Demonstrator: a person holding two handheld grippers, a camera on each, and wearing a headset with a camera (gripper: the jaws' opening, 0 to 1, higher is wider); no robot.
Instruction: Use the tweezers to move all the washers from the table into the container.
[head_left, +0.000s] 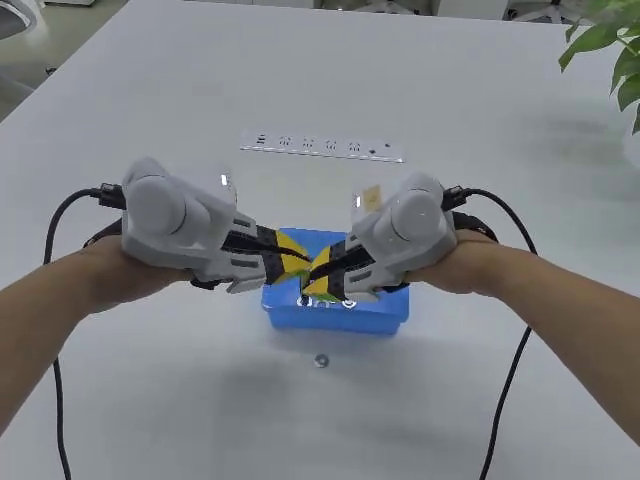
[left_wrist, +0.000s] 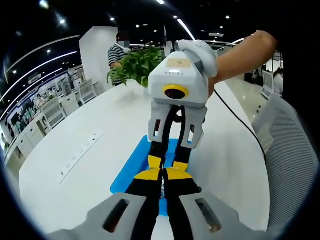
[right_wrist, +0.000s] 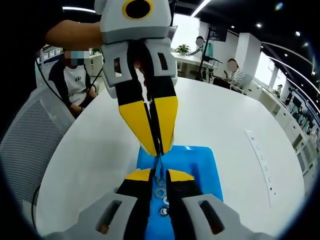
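Observation:
Both grippers meet tip to tip above a blue container (head_left: 335, 315) near the table's front. My left gripper (head_left: 300, 262) comes in from the left, and in the right gripper view its yellow jaws (right_wrist: 156, 147) are shut on thin tweezers (right_wrist: 157, 162) that point down toward the container (right_wrist: 200, 165). My right gripper (right_wrist: 160, 176) faces it, with its jaws a narrow gap apart and the tweezers' tip in that gap. Washers (right_wrist: 160, 192) lie inside the container below. One washer (head_left: 321, 360) rests on the table just in front of the container.
A white power strip (head_left: 322, 146) lies behind the container. A green plant (head_left: 610, 50) stands at the far right corner. Black cables trail from both grippers toward the front edge. A mesh chair (right_wrist: 30, 150) and seated people are beyond the table.

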